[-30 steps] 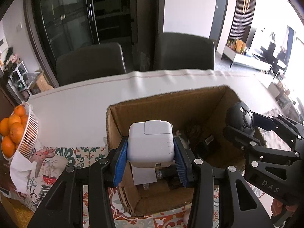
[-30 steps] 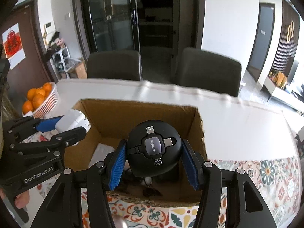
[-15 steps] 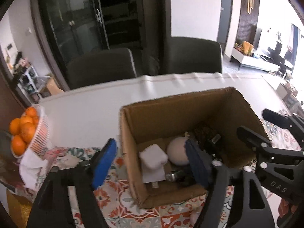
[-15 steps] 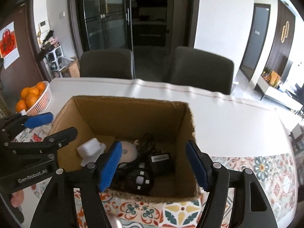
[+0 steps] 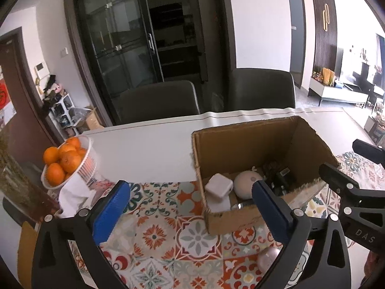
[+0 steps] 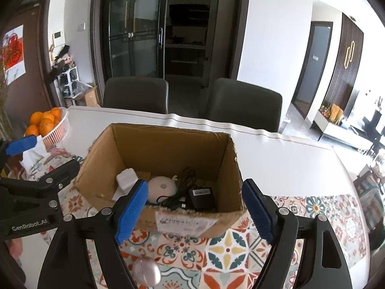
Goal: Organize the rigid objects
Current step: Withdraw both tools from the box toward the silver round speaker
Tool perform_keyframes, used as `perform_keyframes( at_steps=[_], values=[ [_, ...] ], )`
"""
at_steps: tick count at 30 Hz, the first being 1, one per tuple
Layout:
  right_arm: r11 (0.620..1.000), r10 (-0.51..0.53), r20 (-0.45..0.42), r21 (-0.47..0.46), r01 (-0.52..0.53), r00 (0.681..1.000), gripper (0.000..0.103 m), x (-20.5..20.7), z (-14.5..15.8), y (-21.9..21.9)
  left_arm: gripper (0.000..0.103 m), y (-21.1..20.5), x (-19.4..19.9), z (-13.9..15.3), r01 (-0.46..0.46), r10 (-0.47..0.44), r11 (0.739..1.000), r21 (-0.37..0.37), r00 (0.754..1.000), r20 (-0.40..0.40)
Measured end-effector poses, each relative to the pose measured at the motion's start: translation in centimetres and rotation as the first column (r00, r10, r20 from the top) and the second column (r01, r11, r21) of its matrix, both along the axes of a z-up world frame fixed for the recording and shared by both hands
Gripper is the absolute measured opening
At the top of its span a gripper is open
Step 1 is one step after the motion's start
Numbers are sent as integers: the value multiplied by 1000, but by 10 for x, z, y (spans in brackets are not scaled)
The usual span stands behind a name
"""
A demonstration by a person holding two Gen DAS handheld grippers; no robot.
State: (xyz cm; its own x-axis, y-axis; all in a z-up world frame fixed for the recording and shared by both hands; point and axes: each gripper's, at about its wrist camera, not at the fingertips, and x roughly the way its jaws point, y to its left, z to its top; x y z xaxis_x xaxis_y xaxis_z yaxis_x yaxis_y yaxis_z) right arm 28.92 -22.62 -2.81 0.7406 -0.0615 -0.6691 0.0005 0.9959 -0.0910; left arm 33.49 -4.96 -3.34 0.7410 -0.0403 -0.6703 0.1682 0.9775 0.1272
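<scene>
Both grippers are empty w/ fingers apart. The left gripper [image 5: 190, 207] has just been opening, now spread wide, nothing between the fingers; the right gripper [image 6: 195, 207] has also just been opening, about half spread, nothing held.

Task items sit inside the cardboard box [image 6: 168, 144]: white charger block [image 5: 219, 187] at the box's left end, round pale gadget [image 6: 161, 189] mid-floor, black adapter w/ tangled cable [image 6: 201, 196] toward the right end. Prob. dropped in loose, hence the jumble.

Box sits on the patterned mat [image 6: 226, 248] near the counter's front edge. A pale round item [image 6: 146, 272] lies on the mat in front of the box, still outside it, likely next. Orange basket [image 5: 69, 163] stands at the counter's left edge, well apart. Box's near wall is what fingers must clear.
</scene>
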Motion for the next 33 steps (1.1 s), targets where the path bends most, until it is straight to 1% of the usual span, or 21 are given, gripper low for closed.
perform_keyframes(
  at_steps=[4, 7, 12, 17, 22, 27, 31, 33],
  values=[
    [1000, 11, 11, -11, -11, 1000, 80, -12, 1, 9, 103, 11, -14, -3, -22, 22, 1000, -19, 1000, -16],
    [1000, 11, 22, -7, -11, 1000, 80, -24, 0, 12, 103, 15, -24, -3, -36, 36, 999, -21, 999, -7],
    [999, 21, 2, 25, -21, 1000, 80, -36, -8, 14, 103, 21, -39, -12, -45, 44, 999, -30, 999, -20],
    [998, 33, -34, 49, -31, 999, 80, -45, -26, 19, 103, 26, -47, -31, -52, 50, 998, -28, 996, -74],
    [996, 53, -90, 73, -46, 995, 80, -50, -48, 24, 103, 30, -55, -47, -65, 64, 998, -5, 991, -114],
    [995, 70, -128, 86, -59, 989, 80, -54, -68, 30, 103, 36, -58, -65, -80, 79, 997, -2, 983, -167],
    [994, 86, -155, 79, -75, 984, 80, -55, -81, 35, 103, 40, -58, -81, -90, 91, 996, 16, 973, -213],
    [992, 101, -174, 92, -86, 980, 80, -54, -90, 37, 103, 41, -58, -90, -94, 97, 995, 25, 966, -240]
  ],
)
